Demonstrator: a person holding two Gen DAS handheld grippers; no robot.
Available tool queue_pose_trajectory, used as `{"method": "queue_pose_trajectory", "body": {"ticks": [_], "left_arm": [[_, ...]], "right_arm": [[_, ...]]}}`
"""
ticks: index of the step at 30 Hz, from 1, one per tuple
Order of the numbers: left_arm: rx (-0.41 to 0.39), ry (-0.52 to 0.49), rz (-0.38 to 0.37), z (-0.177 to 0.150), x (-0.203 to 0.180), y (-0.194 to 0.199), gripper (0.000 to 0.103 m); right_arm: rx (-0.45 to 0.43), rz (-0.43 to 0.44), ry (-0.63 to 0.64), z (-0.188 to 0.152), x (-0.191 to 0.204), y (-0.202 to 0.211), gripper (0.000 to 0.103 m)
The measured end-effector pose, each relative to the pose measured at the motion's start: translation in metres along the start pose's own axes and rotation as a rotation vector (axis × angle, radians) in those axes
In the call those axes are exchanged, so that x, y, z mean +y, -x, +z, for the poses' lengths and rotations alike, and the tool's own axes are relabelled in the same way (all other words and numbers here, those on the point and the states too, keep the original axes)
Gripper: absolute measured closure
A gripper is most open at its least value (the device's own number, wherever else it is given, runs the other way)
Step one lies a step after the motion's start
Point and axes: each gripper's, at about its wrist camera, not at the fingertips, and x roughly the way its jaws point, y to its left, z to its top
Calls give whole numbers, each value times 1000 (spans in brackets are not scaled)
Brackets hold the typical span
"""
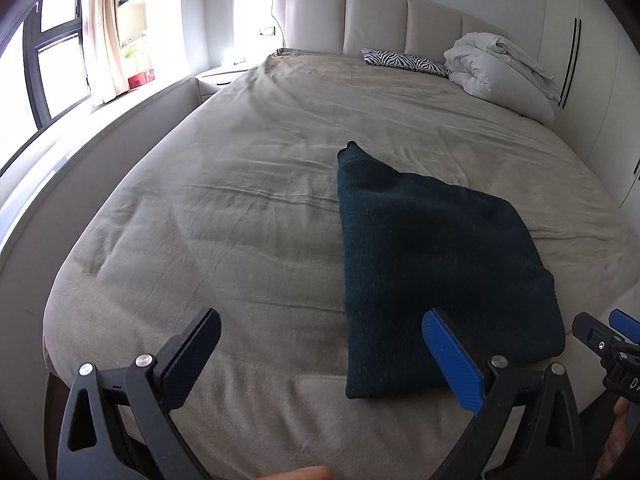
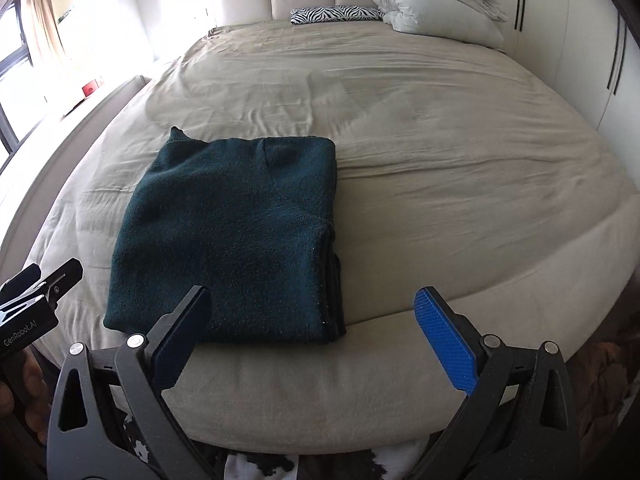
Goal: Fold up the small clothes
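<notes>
A dark green knit garment [image 1: 432, 256] lies folded in a flat rectangle on the beige bed [image 1: 240, 208], near the foot edge. It also shows in the right wrist view [image 2: 232, 232], with one corner sticking out at its far left. My left gripper [image 1: 324, 332] is open and empty, just short of the garment's near left edge. My right gripper [image 2: 316, 308] is open and empty, above the bed's foot edge [image 2: 360, 360] by the garment's near right corner. Each gripper shows at the edge of the other's view.
A zebra-print pillow [image 1: 404, 62] and a bundled white duvet [image 1: 496, 72] lie at the head of the bed by the padded headboard [image 1: 376, 20]. A window and curtain [image 1: 102, 36] run along the left. White wardrobe doors [image 1: 592, 80] stand on the right.
</notes>
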Motion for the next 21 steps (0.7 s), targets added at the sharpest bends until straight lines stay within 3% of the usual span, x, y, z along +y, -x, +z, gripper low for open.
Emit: {"method": "queue_pose_trajectory", "body": {"ticks": [21], "left_arm": [[12,-2,7,-2,1,-7,0]], "right_arm": [[42,-2,-4,-3,4,-12,0]]}}
